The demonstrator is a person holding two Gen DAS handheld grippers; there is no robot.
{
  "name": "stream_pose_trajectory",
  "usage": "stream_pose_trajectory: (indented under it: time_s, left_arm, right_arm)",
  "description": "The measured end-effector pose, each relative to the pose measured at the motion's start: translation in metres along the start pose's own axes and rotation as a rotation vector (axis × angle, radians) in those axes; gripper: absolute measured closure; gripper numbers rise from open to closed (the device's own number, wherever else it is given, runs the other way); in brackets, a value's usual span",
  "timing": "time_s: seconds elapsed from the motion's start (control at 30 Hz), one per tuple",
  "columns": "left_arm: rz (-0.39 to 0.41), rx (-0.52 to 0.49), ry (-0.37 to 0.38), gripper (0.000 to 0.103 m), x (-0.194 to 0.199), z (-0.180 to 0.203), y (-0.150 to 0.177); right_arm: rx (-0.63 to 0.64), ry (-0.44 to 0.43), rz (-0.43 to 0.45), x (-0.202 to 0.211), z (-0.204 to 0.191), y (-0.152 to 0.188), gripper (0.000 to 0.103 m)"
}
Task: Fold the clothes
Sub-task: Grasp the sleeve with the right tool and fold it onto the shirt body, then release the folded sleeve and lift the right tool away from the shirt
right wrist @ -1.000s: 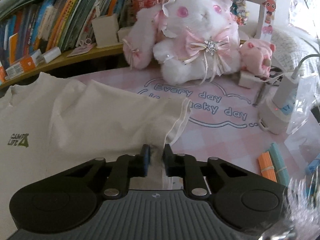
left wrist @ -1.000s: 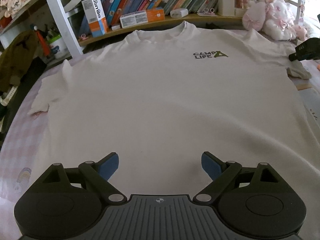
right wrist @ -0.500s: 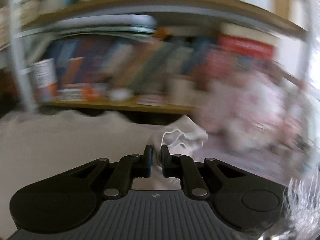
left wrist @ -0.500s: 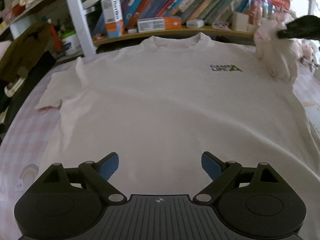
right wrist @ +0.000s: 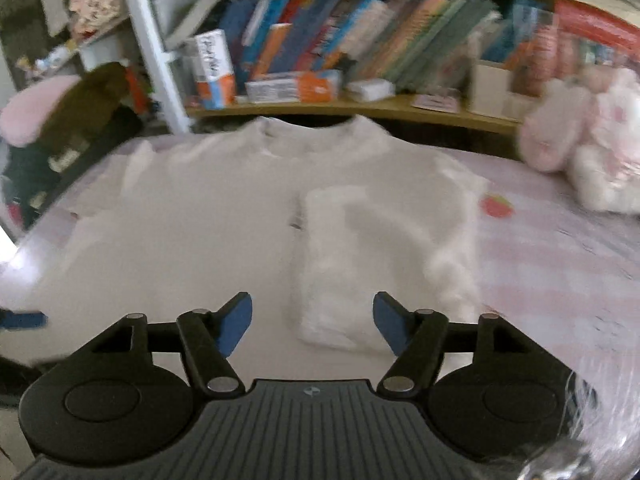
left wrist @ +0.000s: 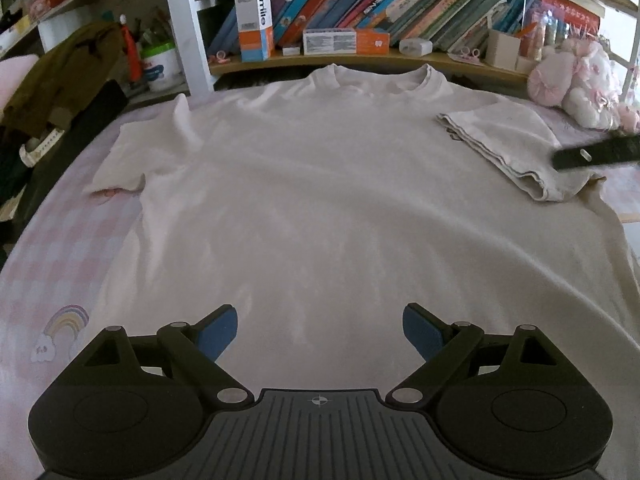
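Home bedroom, crowded bookshelf, plush rabbit

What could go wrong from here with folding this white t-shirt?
1. The folded sleeve lies loose on the t-shirt, and the right gripper is open just above it, so it could be dragged open.
2. The other sleeve lies rumpled, so its fold may come out uneven.
3. The plush toy sits close beside the folded side and might get bumped.
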State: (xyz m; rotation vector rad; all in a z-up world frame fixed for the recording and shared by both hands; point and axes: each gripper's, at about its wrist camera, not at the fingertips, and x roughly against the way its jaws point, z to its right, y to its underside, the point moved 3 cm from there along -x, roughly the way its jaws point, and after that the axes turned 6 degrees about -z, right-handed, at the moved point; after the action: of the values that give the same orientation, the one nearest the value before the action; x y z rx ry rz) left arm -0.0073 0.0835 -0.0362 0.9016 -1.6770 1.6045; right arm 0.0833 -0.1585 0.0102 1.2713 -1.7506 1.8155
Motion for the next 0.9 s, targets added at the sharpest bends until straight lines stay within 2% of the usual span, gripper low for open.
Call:
stream_pose_trajectory:
  time_s: [0.03,0.07,0.2,0.3,0.33,0.37,0.4,0.47,0.5,0.6,0.67,0.7,0.77,0.9]
  left_arm:
    - [-0.001,0.000,0.001,0.011,-0.001,0.000,0.000]
    - [-0.002,0.000,0.001,0.011,-0.001,0.000,0.000]
    - [-0.003,-0.005,0.007,0.011,-0.001,0.003,0.002]
    - [-0.002,-0.019,0.009,0.011,0.000,0.006,0.003]
    - [-0.002,-0.022,0.009,0.011,0.001,0.007,0.003]
    - [-0.001,-0.023,0.007,0.011,0.001,0.007,0.004]
    - [0.001,-0.024,0.006,0.011,0.002,0.007,0.004]
    - [0.003,-0.025,0.003,0.011,0.004,0.006,0.005]
    - [0.006,-0.021,0.000,0.011,0.004,0.005,0.006]
    - [0.001,0.005,0.000,0.011,0.005,0.002,0.006]
    - [-0.007,0.027,0.004,0.011,0.003,0.000,0.007]
    - [-0.006,0.028,0.005,0.011,0.004,-0.001,0.006]
    - [-0.003,0.024,0.005,0.011,0.004,0.000,0.006]
    - [-0.005,0.012,0.004,0.011,0.005,0.002,0.008]
  right_arm:
    - [0.026,0.024,-0.003,0.003,0.005,0.006,0.051]
    - [0.065,0.043,-0.017,0.002,0.005,0.008,0.055]
    - [0.258,0.083,-0.040,-0.008,-0.009,0.018,0.055]
    - [0.368,0.084,-0.054,-0.022,-0.025,0.019,0.061]
    - [0.381,0.087,-0.067,-0.029,-0.028,0.019,0.066]
    - [0.374,0.096,-0.082,-0.035,-0.029,0.018,0.081]
    - [0.366,0.105,-0.097,-0.041,-0.029,0.017,0.088]
    - [0.226,0.097,-0.067,-0.039,-0.021,0.008,0.094]
    - [0.130,0.080,-0.038,-0.032,-0.017,0.002,0.094]
    - [0.032,0.018,-0.032,-0.023,-0.018,-0.001,0.093]
    - [0.044,0.027,-0.111,-0.038,-0.020,0.006,0.089]
    - [0.043,0.025,-0.095,-0.039,-0.019,0.008,0.086]
    - [0.017,0.012,-0.112,-0.036,-0.018,0.008,0.065]
    - [-0.075,-0.060,-0.068,-0.014,-0.003,0.010,0.064]
